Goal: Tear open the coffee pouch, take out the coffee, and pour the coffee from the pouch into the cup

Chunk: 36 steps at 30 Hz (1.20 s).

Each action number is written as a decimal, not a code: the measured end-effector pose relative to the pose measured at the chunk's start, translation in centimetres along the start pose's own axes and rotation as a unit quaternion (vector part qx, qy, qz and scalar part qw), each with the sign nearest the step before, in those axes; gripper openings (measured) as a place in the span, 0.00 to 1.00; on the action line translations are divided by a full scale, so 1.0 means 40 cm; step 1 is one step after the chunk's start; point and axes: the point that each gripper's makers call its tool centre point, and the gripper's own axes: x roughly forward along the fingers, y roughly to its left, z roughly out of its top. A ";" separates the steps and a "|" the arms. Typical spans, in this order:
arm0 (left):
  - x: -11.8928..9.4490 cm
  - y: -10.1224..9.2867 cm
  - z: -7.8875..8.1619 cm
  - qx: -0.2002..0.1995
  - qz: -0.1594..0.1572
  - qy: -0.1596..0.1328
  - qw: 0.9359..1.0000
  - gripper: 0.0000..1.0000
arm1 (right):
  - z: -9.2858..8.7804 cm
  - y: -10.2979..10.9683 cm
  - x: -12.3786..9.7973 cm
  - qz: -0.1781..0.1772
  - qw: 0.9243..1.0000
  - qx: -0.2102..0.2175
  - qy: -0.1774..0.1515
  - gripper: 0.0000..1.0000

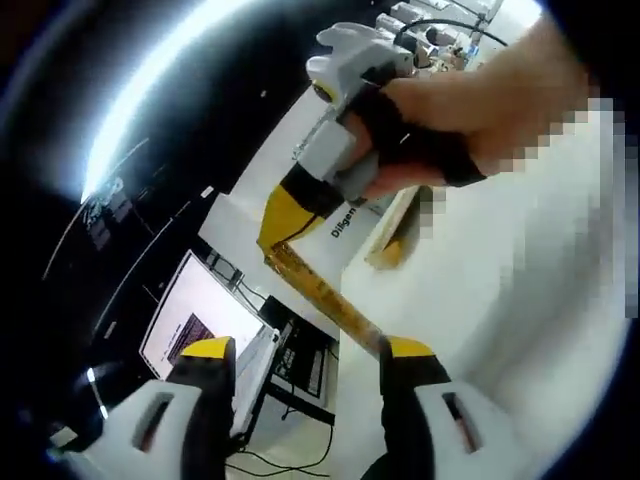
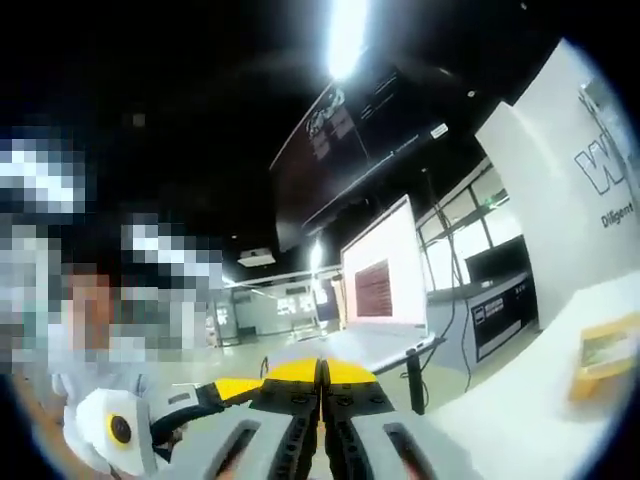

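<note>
Left gripper view: the left gripper (image 1: pixel 305 360) rises from the bottom with its two yellow-tipped jaws spread wide, released and clamping nothing. The coffee pouch (image 1: pixel 320 290), a long, narrow gold strip, hangs in the air off the near edge of the white table (image 1: pixel 500 300). Its lower end reaches the tip of the jaw on the table's side. Whether it touches that tip or passes just behind it, I cannot tell.

The pouch's upper end runs into the yellow tips of the right gripper (image 1: pixel 285 215), held above the table edge by a hand (image 1: pixel 470 110) wearing a dark strap. In the right gripper view those jaws are pressed together, tip to tip, clenched. The left gripper view shows the pouch pinched there.

On the table, beyond the pouch, lies a flat yellow box (image 1: pixel 392 235). Off the table's far edge stands a lit screen (image 1: pixel 190 320) with dark cables trailing below it. Behind the table rises a white panel (image 1: pixel 300 140) with dark lettering, partly cut off. A bright ceiling light strip (image 1: pixel 150 80) crosses the dark room above.
</note>
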 end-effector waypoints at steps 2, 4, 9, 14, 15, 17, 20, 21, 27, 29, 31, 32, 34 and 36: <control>-0.005 0.000 -0.002 0.015 0.002 0.003 1.000 0.61 | 0.000 -0.007 0.004 -0.003 1.000 0.001 0.001 0.00; -0.006 -0.002 -0.009 0.037 0.001 0.009 0.999 0.61 | 0.010 -0.003 0.005 -0.002 1.000 0.003 -0.003 0.00; 0.017 -0.013 -0.046 0.054 -0.012 0.031 0.998 0.63 | 0.060 0.040 -0.001 0.011 1.000 -0.008 -0.018 0.00; 0.013 -0.016 -0.051 0.049 -0.013 0.040 0.998 0.68 | 0.096 0.078 -0.004 0.025 0.999 -0.013 -0.029 0.00; 0.011 -0.017 -0.051 0.048 -0.013 0.040 0.998 0.69 | 0.096 0.088 -0.004 0.028 0.999 -0.014 -0.030 0.00; 0.015 -0.018 -0.051 0.045 -0.014 0.040 0.998 0.69 | 0.092 0.102 -0.004 0.033 0.999 -0.017 -0.029 0.00; 0.019 -0.017 -0.050 0.039 -0.013 0.038 0.998 0.69 | 0.076 0.104 -0.006 0.034 0.999 -0.020 -0.025 0.00; 0.023 -0.016 -0.049 0.038 -0.013 0.037 0.999 0.69 | 0.070 0.100 -0.007 0.033 0.999 -0.019 -0.023 0.00; 0.034 -0.005 -0.047 0.037 -0.011 0.033 0.999 0.70 | 0.043 0.061 -0.012 0.021 1.000 -0.007 -0.018 0.00; 0.040 -0.001 -0.059 0.037 -0.012 0.035 0.999 0.70 | 0.042 0.051 -0.015 0.017 1.000 -0.004 -0.019 0.00; 0.038 -0.004 -0.060 0.038 -0.014 0.036 0.999 0.70 | 0.039 0.042 -0.016 0.014 1.000 -0.004 -0.019 0.00; 0.038 -0.005 -0.060 0.038 -0.014 0.036 0.999 0.70 | 0.037 0.036 -0.015 0.012 1.000 -0.004 -0.019 0.00; 0.038 -0.014 -0.058 0.039 -0.016 0.035 0.998 0.70 | 0.032 0.026 -0.014 0.009 1.000 -0.001 -0.018 0.00; 0.036 -0.025 -0.062 0.041 -0.018 0.035 0.998 0.70 | 0.027 0.027 -0.012 0.008 1.000 0.003 -0.018 0.00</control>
